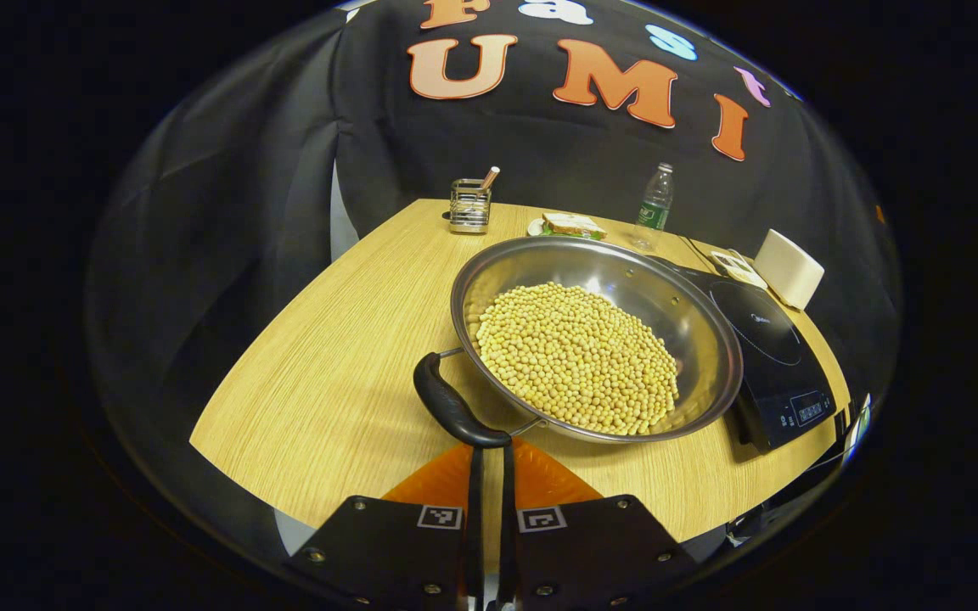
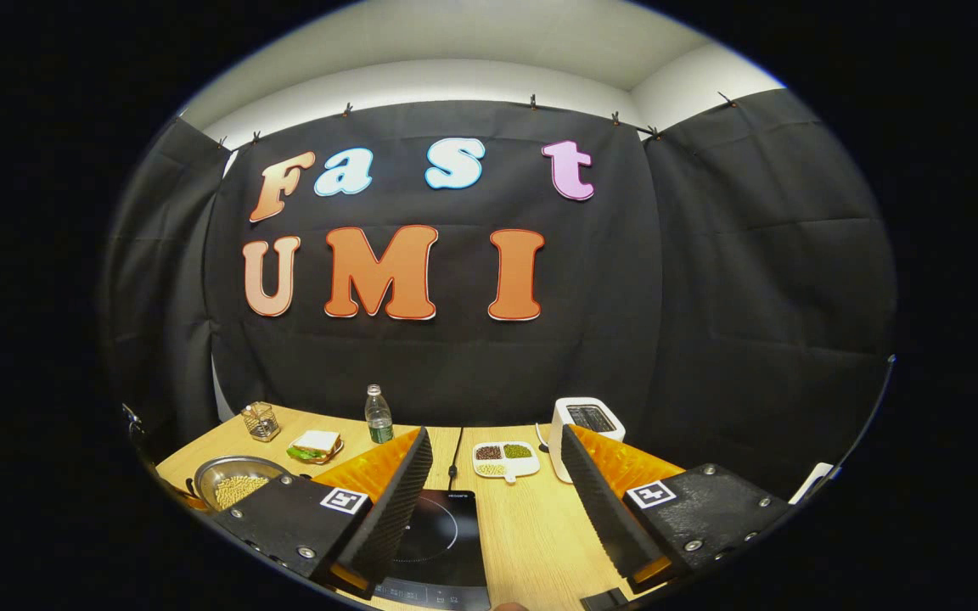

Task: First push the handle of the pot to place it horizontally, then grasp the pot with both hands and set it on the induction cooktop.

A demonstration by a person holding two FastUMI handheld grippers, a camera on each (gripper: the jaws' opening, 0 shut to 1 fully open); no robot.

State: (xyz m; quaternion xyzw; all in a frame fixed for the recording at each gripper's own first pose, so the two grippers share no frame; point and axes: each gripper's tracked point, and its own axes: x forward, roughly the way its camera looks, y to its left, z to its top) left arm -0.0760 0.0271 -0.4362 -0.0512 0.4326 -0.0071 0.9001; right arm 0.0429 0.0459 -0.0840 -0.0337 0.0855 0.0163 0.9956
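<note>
A steel pot (image 1: pixel 693 314) heaped with yellow beans sits mid-table, its black handle (image 1: pixel 451 407) pointing toward me in the left gripper view. My left gripper (image 1: pixel 489 448) is shut, its tips touching the near end of that handle. To the pot's right lies the black induction cooktop (image 1: pixel 769 348). In the right gripper view my right gripper (image 2: pixel 496 433) stands open and holds nothing, hovering over the cooktop (image 2: pixel 442 530). The pot (image 2: pixel 234 484) shows at far left there.
At the table's back stand a wire utensil holder (image 1: pixel 469 206), a sandwich on a plate (image 1: pixel 572 226) and a water bottle (image 1: pixel 654 204). A white toaster (image 2: pixel 587 420) and a divided dish of beans (image 2: pixel 504 458) sit behind the cooktop.
</note>
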